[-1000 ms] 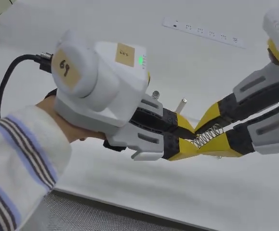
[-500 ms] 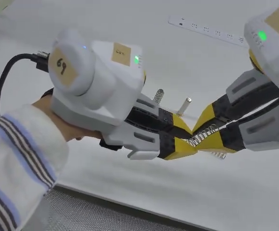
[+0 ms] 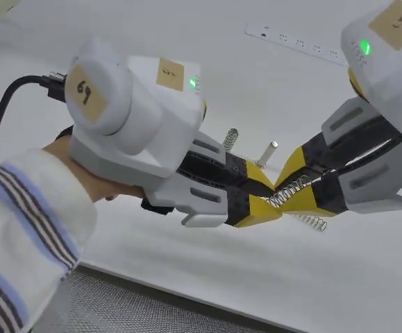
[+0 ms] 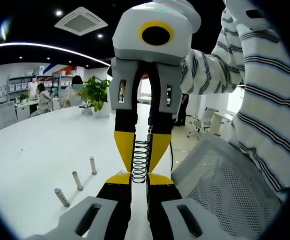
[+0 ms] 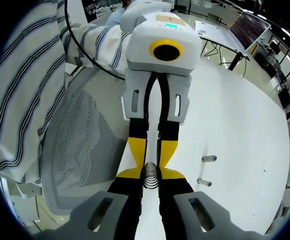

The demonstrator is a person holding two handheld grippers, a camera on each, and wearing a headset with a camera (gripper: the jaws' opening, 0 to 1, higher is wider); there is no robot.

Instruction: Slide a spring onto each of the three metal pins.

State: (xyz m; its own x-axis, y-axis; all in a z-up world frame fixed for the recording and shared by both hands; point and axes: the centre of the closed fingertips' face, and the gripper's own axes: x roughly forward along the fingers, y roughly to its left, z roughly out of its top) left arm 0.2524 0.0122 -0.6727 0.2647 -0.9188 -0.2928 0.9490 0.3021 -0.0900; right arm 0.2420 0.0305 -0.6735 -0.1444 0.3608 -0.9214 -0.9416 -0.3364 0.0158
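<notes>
A small metal spring (image 3: 291, 189) hangs above the white table (image 3: 207, 270), caught between two yellow-tipped grippers that meet tip to tip. My right gripper (image 3: 284, 193) is shut on it, and the spring lies along its fingers. My left gripper (image 3: 273, 200) comes from the left and is shut on the spring's near end. Behind the tips stands a bare metal pin (image 3: 266, 152), and beside it a pin with a spring on it (image 3: 230, 139). The left gripper view shows the held spring (image 4: 140, 157), two bare pins (image 4: 92, 165) (image 4: 77, 180) and the sprung pin (image 4: 61, 196).
A loose spring (image 3: 312, 222) lies on the table just below the joined tips. A white power strip (image 3: 294, 45) sits at the far side. The table's near edge runs below the grippers, with a grey mesh chair (image 3: 117, 305) under it.
Both grippers have stayed closed on the same spring. The right gripper has swung higher and nearer, and the loose spring below the tips has come into sight as the view shifted.
</notes>
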